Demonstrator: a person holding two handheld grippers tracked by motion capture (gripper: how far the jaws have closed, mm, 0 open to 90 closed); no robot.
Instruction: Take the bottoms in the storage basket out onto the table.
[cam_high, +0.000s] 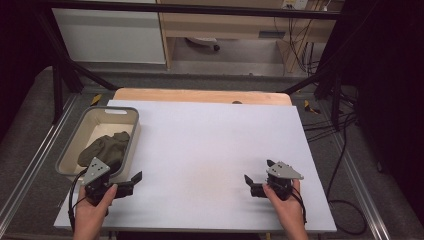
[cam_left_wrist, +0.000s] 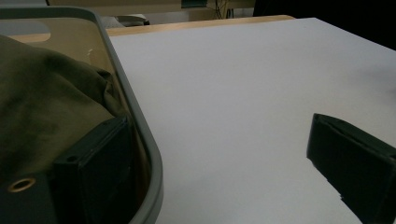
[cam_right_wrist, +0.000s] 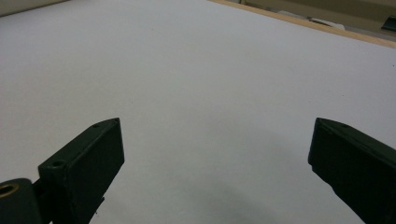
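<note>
A grey tub (cam_high: 73, 137) stands at the left edge of the white table top (cam_high: 210, 140), with a crumpled olive-green cloth (cam_high: 106, 147) lying in it. My left gripper (cam_high: 127, 173) is at the tub's near right corner, open. In the left gripper view its left jaw is over the tub's inside, beside the cloth (cam_left_wrist: 42, 93). Its right jaw is over the bare table, so the rim (cam_left_wrist: 135, 107) passes between the jaws of the gripper (cam_left_wrist: 217, 123). My right gripper (cam_high: 258, 171) rests low at the near right of the table, open and with nothing in it (cam_right_wrist: 217, 123).
A wooden table edge (cam_high: 200, 95) shows beyond the white top. Black frame bars (cam_high: 60, 75) stand at both back corners, and cables (cam_high: 340, 150) hang off the right side. Bare white surface (cam_right_wrist: 196, 70) lies ahead of the right gripper.
</note>
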